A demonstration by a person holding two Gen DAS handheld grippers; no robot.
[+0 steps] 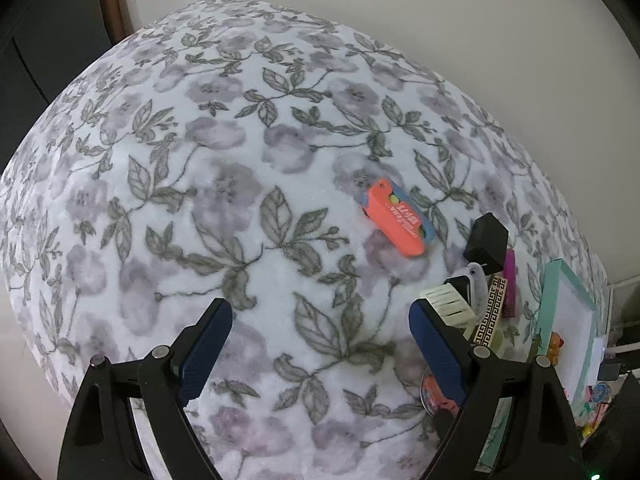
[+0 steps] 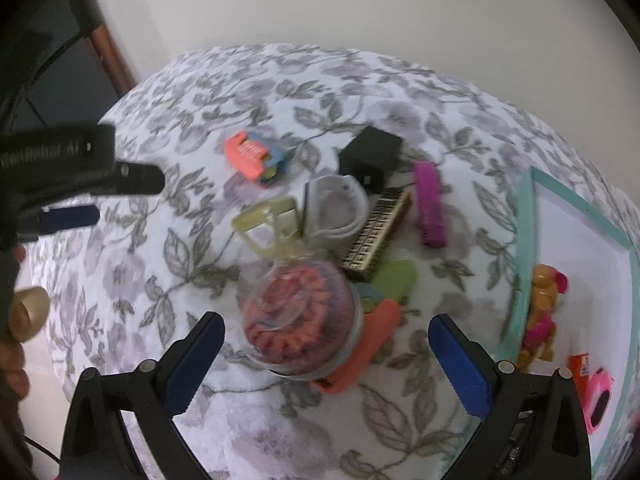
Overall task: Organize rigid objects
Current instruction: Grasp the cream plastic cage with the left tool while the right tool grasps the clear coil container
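Left gripper (image 1: pixel 320 340): released, jaws wide apart, nothing between them; pointed down at a bare part of the flowered cloth (image 1: pixel 224 184), probably kept out of the way.

Right gripper (image 2: pixel 326 364): released too, jaws wide, hanging steeply above the round clear jar (image 2: pixel 300 320); no pad touching the jar yet, so nothing grasped.

Round clear jar: nearest thing of the pile, full of red-pink rings, resting partly against an orange piece (image 2: pixel 360 348); likely the next thing to take, because lined up between the blue pads.

Pile: black box (image 2: pixel 370 156), grey case (image 2: pixel 334 212), patterned bar (image 2: pixel 376 232), purple comb (image 2: pixel 430 204), pale frame (image 2: pixel 270 220) and green piece (image 2: pixel 394 280) lying close together, some touching; still waiting for sorting, by my judgement.

Orange card (image 1: pixel 398 220): alone on the cloth, apart from the pile, just beyond the left gripper.

Tray (image 2: pixel 524 240): green rim, white inside, at the right edge of the cloth; already holding a toy figure (image 2: pixel 542 316) and a pink thing (image 2: pixel 598 400), so most likely the collecting place.

Risk: smooth round jar, possible slipping if gripped off centre.
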